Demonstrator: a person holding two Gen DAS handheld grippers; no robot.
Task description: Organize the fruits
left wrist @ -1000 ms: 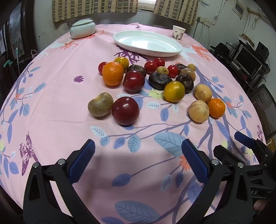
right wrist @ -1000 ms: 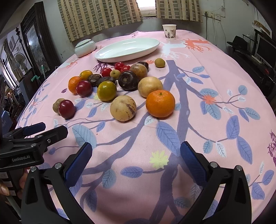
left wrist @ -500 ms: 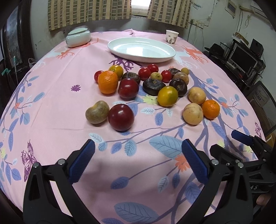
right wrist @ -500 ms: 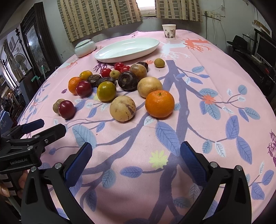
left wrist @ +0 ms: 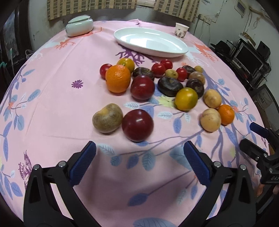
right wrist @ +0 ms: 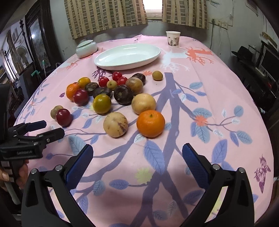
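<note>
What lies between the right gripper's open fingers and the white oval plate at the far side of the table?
In the right wrist view, the fruit cluster lies between the right gripper and the white plate, nearest the orange and a tan fruit.

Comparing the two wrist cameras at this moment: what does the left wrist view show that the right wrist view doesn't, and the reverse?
Only the left wrist view shows the open left gripper head-on, with the right gripper side-on at the frame's right edge.

Only the right wrist view shows the bright window between the curtains, the open right gripper head-on, and the left gripper side-on.

Both share the empty white dish, the paper cup, the lidded ceramic box and the fruit on the pink tablecloth.
</note>
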